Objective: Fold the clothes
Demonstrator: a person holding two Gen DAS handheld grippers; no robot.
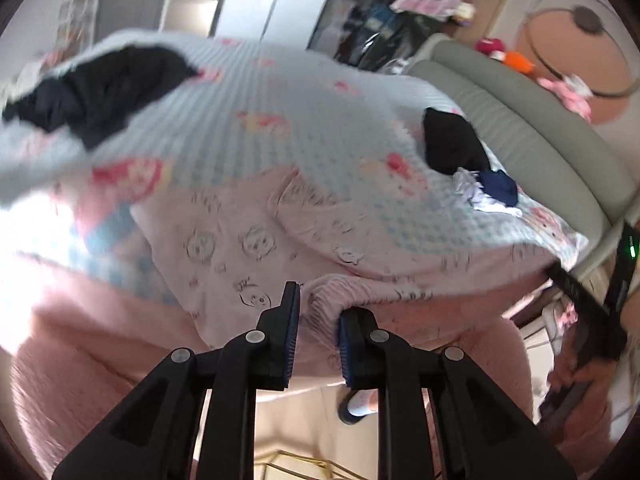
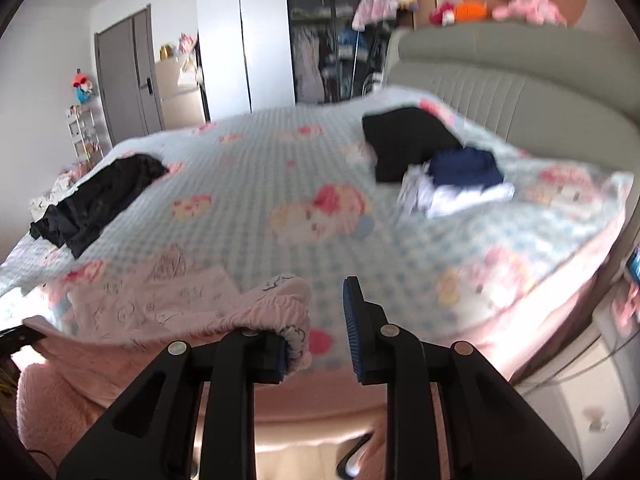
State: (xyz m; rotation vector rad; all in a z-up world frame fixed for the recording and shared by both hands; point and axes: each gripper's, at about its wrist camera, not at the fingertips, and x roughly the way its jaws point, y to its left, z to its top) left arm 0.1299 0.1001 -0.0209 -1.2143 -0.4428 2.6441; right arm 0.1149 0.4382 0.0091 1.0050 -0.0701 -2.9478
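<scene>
A pale pink garment (image 1: 248,236) with doodle faces lies spread over the near edge of the bed. Its ribbed hem (image 1: 328,300) bunches up in the gap of my left gripper (image 1: 318,306), whose jaws stand apart, open. In the right wrist view the same pink garment (image 2: 160,304) ends in a gathered elastic edge (image 2: 288,300) draped over the left finger of my right gripper (image 2: 320,320). That gripper is open wide and its right finger (image 2: 354,304) is bare. The right gripper (image 1: 588,308) also shows black at the right of the left wrist view.
The bed has a light blue checked spread (image 2: 280,152) with cartoon prints. A loose black garment (image 2: 100,196) lies far left. A stack of black, navy and white clothes (image 2: 440,164) sits by the grey headboard (image 2: 500,80). A wardrobe (image 2: 240,40) stands behind.
</scene>
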